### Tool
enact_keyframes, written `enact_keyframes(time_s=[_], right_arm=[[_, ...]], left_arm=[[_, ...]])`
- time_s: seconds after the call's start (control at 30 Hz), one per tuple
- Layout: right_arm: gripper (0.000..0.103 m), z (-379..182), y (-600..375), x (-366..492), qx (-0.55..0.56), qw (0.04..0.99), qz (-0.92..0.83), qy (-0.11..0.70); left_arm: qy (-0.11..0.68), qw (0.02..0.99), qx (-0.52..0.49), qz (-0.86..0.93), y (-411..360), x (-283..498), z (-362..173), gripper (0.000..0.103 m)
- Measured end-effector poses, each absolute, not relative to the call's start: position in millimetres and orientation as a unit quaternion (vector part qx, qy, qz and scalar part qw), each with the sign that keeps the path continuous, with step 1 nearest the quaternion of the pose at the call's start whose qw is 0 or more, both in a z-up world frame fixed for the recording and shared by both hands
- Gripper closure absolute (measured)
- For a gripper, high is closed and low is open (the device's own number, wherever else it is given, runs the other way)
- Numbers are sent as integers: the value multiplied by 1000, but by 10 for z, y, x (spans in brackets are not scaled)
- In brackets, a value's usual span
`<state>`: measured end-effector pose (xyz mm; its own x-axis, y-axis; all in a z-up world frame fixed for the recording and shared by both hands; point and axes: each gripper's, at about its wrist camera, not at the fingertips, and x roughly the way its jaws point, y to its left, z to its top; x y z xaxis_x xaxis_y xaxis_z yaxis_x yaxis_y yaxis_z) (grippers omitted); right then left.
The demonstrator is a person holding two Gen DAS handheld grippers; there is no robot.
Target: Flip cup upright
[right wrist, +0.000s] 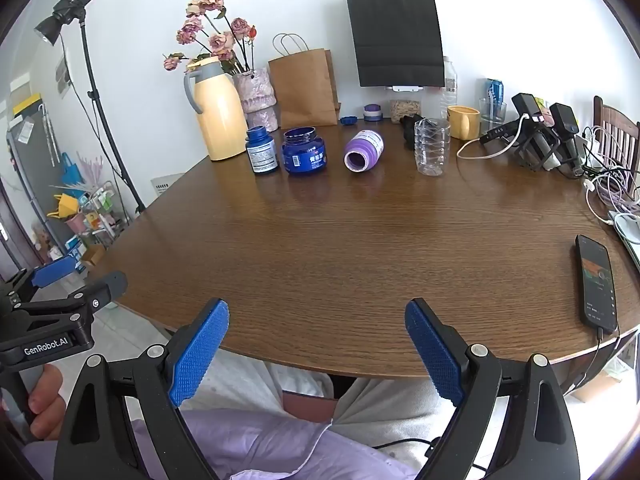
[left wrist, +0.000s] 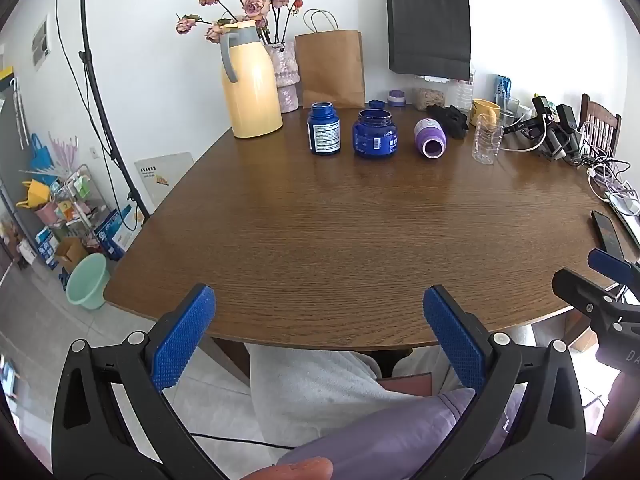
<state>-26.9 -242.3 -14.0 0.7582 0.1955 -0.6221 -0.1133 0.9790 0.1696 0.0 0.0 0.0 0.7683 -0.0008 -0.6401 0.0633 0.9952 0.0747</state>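
A rounded bench (right wrist: 340,260) of dark brown wood grain carries everything. Toward its far edge a tall yellow thermos jug with a grey handle (right wrist: 218,110) stands beside a pink textured vase of dried roses (right wrist: 258,98). Nearer the middle stand a small blue pill bottle (right wrist: 262,152) and a squat blue jar (right wrist: 304,152), close together. A purple cup (right wrist: 364,150) lies on its side, well apart from a ribbed clear plastic cup (right wrist: 432,146) standing upright. A black smartphone (right wrist: 596,282) lies flat at the right edge.
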Motion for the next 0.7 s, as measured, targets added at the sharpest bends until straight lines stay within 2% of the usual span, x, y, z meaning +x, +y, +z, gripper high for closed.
enact_keyframes(time_s=[0.7], right_arm=[[10, -144, -2442, -260, 61, 936, 83, 336]], left_arm=[[341, 939, 45, -17, 0, 1, -1, 0]])
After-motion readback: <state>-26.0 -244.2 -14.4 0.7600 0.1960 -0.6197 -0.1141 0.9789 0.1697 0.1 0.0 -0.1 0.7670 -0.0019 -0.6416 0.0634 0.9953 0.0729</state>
